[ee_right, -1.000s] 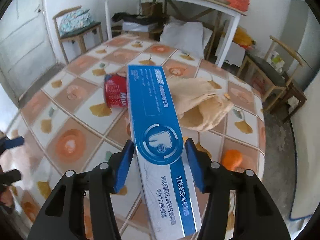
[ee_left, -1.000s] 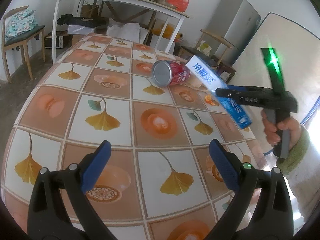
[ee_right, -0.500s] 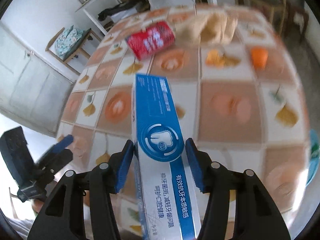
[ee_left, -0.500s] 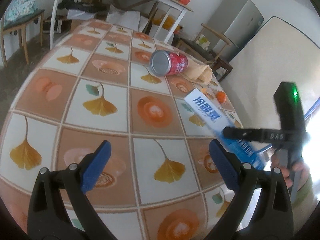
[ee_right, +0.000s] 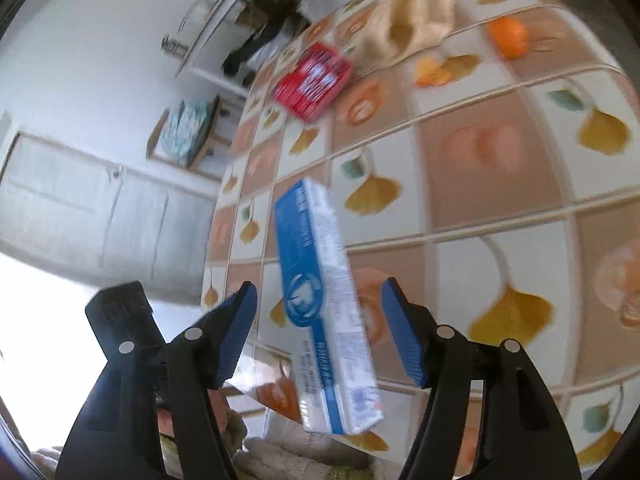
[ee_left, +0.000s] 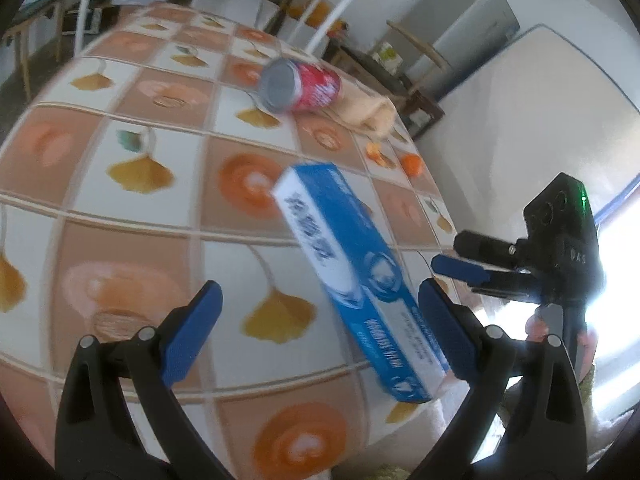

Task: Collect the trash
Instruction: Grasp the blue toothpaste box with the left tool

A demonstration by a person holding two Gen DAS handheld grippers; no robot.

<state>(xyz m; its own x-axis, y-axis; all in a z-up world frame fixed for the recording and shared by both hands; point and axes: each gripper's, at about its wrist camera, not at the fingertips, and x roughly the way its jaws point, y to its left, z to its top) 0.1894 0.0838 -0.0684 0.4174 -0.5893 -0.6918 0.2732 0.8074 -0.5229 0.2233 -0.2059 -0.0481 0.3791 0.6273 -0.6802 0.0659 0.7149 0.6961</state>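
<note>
A: Jaws? R gripper [ee_right: 318, 328] opening, pads clear of the toothpaste box [ee_right: 326, 304] on both sides, so nothing gripped. L gripper [ee_left: 316, 336] wide, empty.

B: Box where?

A: Loose btwn the R pads, tilted, blurred, above the near edge of the table [ee_left: 168, 216]. In the left wrist view it's just beside the L gripper's right pad.

B: Past the box?

A: Red can [ee_left: 300, 86] on its side, well beyond it. Beige cloth [ee_left: 370, 114] touching the can. Orange peel [ee_right: 430, 72] and an orange [ee_right: 508, 36] near the cloth.

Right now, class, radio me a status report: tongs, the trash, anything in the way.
Right tongs opening, toothpaste box loose between pads. Left tongs open, empty. Red can waiting on table. Nothing blocking.
</note>
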